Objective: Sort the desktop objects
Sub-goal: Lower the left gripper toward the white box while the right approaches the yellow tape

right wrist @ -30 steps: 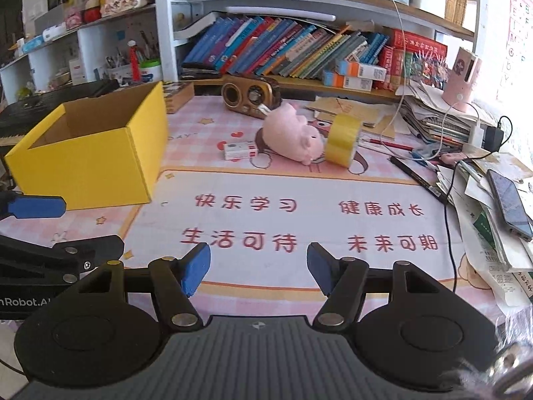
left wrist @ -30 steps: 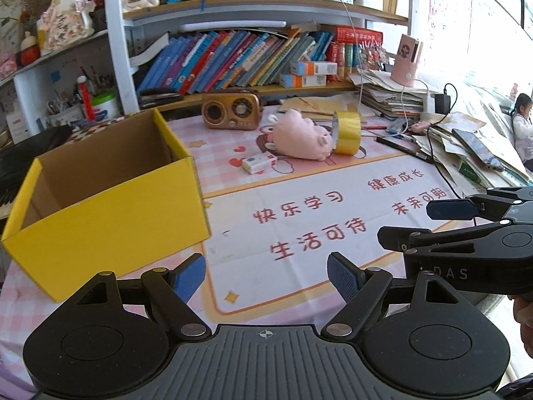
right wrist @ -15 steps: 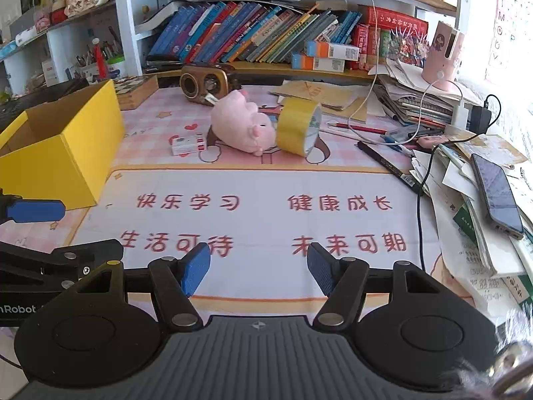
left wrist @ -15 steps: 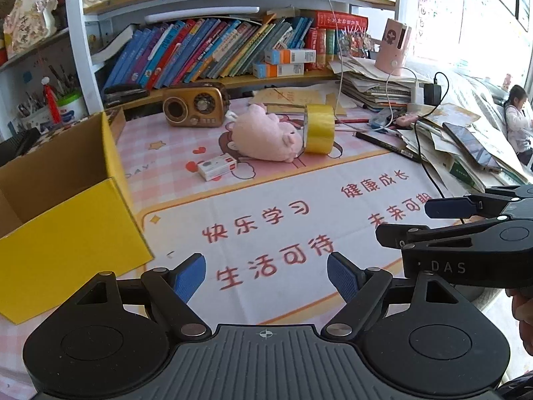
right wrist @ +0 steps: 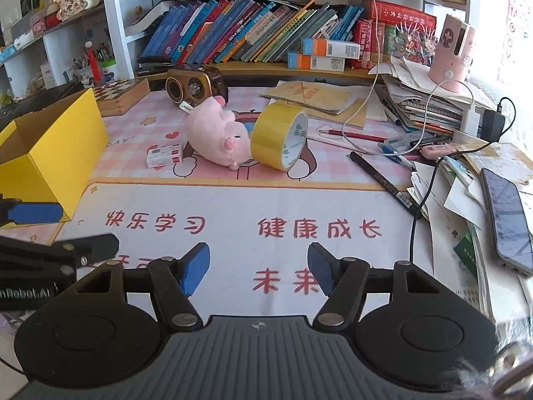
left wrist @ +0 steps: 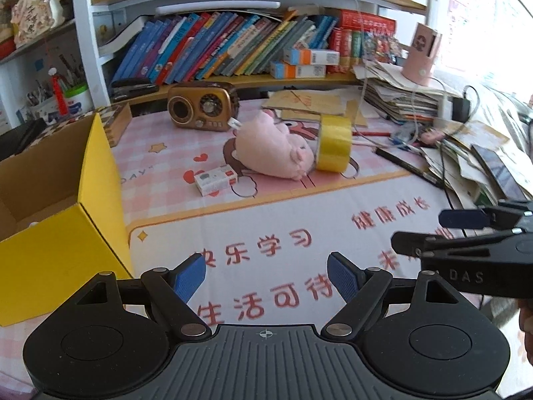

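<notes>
Shelf books (right wrist: 233, 30): row, leaning, mostly blue spines. Retro brown radio (right wrist: 195, 85): upright at back of surface, below shelf. Checkerboard box (right wrist: 121, 95): left of radio. Pink pen holder (right wrist: 451, 50): atop stacked papers (right wrist: 416, 100), right. White cable (right wrist: 373, 66): hanging from upper shelf. Smartphone (right wrist: 508, 220): face up on loose papers, far right. Pink-check mat (right wrist: 233, 206): red Chinese characters, covering surface.

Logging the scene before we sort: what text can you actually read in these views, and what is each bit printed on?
"快乐学习", "健康成长", "生活可待": red print on the desk mat.
"未来": mat too, the rest hidden behind the right gripper.
"DAY": mat's pink check, by the yellow box.
"nRobot.AI": left gripper body, start cut off.
"DAS": right gripper body, left wrist view.
Book spines, small white box, tape core: too small to read.
</notes>
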Motion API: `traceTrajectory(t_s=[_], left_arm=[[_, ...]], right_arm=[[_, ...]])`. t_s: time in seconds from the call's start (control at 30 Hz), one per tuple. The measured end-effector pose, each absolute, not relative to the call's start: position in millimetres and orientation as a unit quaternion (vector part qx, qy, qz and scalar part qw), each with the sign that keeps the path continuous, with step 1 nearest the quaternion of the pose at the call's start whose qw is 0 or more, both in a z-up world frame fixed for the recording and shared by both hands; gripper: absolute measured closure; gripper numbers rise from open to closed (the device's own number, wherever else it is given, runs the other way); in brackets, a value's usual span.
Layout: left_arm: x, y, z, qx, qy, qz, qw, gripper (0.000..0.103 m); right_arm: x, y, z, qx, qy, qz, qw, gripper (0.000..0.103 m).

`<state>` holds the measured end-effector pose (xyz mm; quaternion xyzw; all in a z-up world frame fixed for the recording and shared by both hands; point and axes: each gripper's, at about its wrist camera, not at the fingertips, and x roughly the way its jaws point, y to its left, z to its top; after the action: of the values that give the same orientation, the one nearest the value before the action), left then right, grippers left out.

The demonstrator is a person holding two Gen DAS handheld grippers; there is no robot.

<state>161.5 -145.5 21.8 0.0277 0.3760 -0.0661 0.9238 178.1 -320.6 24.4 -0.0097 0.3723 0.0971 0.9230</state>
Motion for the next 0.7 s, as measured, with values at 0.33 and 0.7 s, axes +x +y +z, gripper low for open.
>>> traceTrajectory(t_s=[0.33,0.7], left_arm=[[189.8,-151.4,24.6,0.017,0.372,-0.021,0.928,0.020],[229.4,-144.1,14.3,0.007,0.384,0.022,0.923,0.020]], right_arm=[[216.9,-337.7,18.9,0.000,0.372,0.116,0.921,0.037],[275.1,-336.8,13.6,0.028,0.365,0.111,0.924,0.035]])
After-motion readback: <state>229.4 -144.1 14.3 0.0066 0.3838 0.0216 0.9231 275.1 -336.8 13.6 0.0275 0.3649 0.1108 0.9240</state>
